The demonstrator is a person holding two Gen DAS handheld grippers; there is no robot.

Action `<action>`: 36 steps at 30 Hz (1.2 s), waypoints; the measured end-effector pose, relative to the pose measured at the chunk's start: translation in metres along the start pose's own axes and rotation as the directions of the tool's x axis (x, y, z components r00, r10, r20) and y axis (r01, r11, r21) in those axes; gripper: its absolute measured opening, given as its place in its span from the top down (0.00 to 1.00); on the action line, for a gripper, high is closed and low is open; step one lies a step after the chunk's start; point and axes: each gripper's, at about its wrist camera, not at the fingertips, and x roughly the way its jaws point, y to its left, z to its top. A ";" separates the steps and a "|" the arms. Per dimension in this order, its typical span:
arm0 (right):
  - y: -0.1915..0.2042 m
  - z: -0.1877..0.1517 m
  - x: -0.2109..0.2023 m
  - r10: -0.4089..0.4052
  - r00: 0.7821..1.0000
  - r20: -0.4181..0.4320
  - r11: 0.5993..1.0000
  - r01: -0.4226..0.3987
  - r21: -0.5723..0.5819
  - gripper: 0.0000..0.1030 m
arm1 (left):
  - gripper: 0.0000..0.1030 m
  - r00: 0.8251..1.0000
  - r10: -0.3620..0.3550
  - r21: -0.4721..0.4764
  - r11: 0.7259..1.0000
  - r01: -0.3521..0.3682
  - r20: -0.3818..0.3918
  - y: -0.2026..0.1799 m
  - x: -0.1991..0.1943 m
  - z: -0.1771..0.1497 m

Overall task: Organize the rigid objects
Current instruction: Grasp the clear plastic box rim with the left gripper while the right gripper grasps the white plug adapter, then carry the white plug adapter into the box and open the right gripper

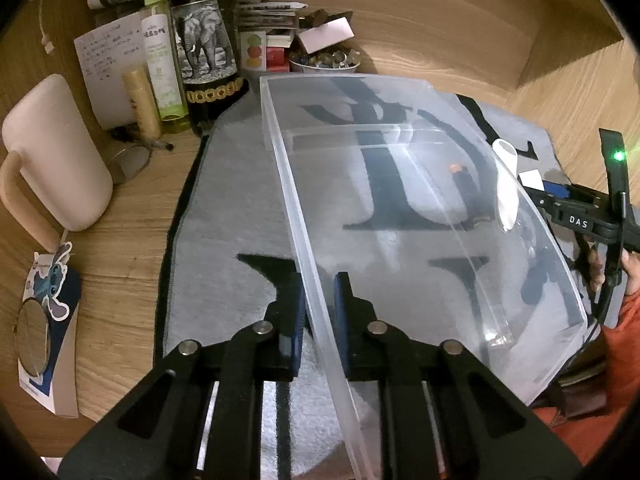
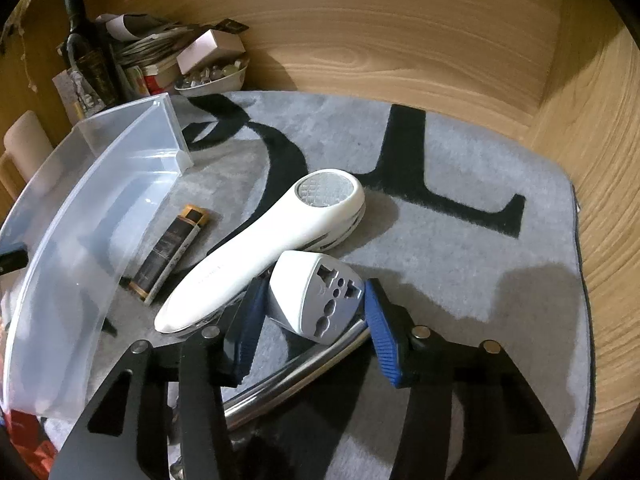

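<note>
Gripping two things at once here, so the trick is keeping each hold honest. Nearest the camera, the right gripper (image 2: 312,322) has its blue fingers (image 2: 250,328) either side of the white travel adapter (image 2: 316,294); the left pad touches it, but I can't tell if the right pad is pressing yet. I'd squeeze square across the flat sides, since the wedge shape could squirt out. A metal rod (image 2: 296,376) lies under it, so lift straight up. Just behind leans the white handheld device (image 2: 260,248), touching the adapter, so go slow or it rolls. Beside that lies a dark tube (image 2: 170,254) on the grey rug (image 2: 460,240). The left gripper (image 1: 318,320) is clamped on the near wall of the clear plastic bin (image 1: 400,200), steadying it. Keep it flat on the rug, mouth up, then drop the adapter in.
</note>
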 end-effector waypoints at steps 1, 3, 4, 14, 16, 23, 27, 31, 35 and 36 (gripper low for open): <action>0.000 0.000 -0.001 0.001 1.000 0.005 1.000 -0.001 -0.003 0.56 | 0.86 1.000 -0.001 -0.005 1.000 0.001 0.002 0.000 0.000 0.000; 0.000 -0.001 -0.007 -0.004 1.000 0.024 1.000 0.004 -0.008 0.56 | 0.86 1.000 -0.005 -0.014 1.000 0.005 0.006 0.001 0.000 0.000; 0.000 0.000 -0.010 -0.004 0.999 0.032 1.000 0.004 -0.007 0.56 | 0.86 1.000 -0.007 -0.017 1.000 0.007 0.008 0.001 0.000 0.000; 0.018 0.014 -0.059 -0.005 0.984 0.175 0.999 0.012 -0.043 0.56 | 0.86 1.000 -0.015 -0.046 0.999 0.016 0.026 0.004 -0.001 -0.002; 0.025 0.017 -0.067 0.006 0.979 0.203 0.998 0.006 -0.057 0.56 | 0.86 0.999 -0.015 -0.050 0.999 0.016 0.029 0.003 -0.001 -0.002; 0.059 0.028 -0.096 0.075 0.953 0.295 0.992 -0.041 -0.119 0.56 | 0.86 0.999 -0.014 -0.053 0.998 0.016 0.036 0.003 -0.001 -0.003; 0.078 0.035 -0.101 0.122 0.941 0.317 0.984 -0.074 -0.160 0.56 | 0.86 0.999 -0.013 -0.052 0.999 0.015 0.037 0.003 -0.001 -0.003; 0.098 0.043 -0.100 0.165 0.933 0.319 0.974 -0.104 -0.200 0.56 | 0.86 0.999 -0.014 -0.054 0.998 0.016 0.038 0.004 -0.002 -0.003; 0.119 0.050 -0.095 0.196 0.932 0.306 0.963 -0.124 -0.240 0.56 | 0.86 0.999 -0.014 -0.055 0.998 0.017 0.039 0.004 -0.002 -0.003; 0.122 0.051 -0.093 0.203 0.932 0.301 0.961 -0.129 -0.246 0.56 | 0.86 0.999 -0.014 -0.052 0.998 0.016 0.039 0.004 -0.002 -0.003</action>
